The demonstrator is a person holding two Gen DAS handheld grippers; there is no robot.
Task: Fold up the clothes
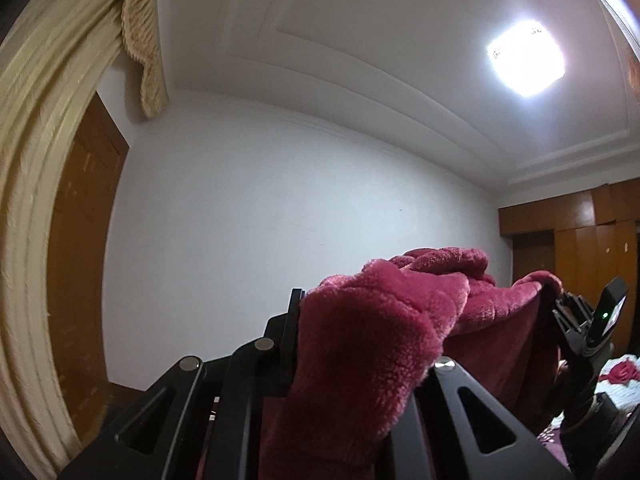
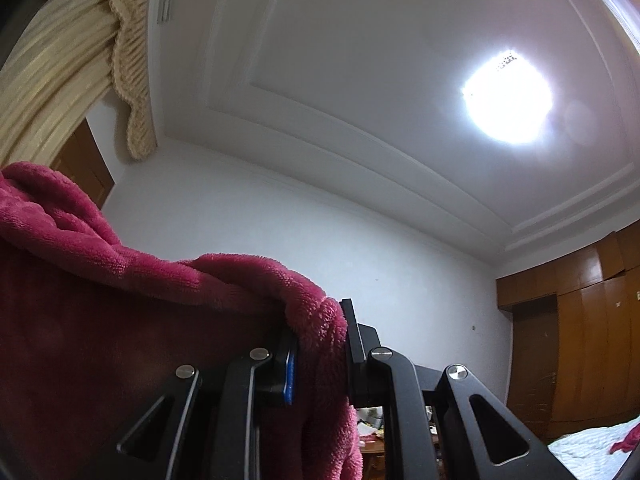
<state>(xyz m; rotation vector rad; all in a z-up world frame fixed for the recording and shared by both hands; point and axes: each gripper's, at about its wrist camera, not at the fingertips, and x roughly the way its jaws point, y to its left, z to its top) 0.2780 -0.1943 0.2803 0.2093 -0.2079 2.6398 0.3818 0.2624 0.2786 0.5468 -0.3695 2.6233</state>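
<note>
Two grippers of mine are clamped on one crimson fleece garment [image 1: 372, 344], held high toward the ceiling. My left gripper [image 1: 360, 360] pinches a thick bunch; my right gripper [image 2: 320, 344] is closed on another edge. The cloth's top edge runs between them, slack and rumpled, the rest hanging below. The bed [image 2: 588, 452] lies low, to my right.

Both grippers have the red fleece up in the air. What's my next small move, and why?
Probably spread the two grippers apart to pull the top edge taut. The left gripper and right gripper each pinch the fleece, but it sags and bunches between them, so it likely won't fold cleanly yet.
</note>
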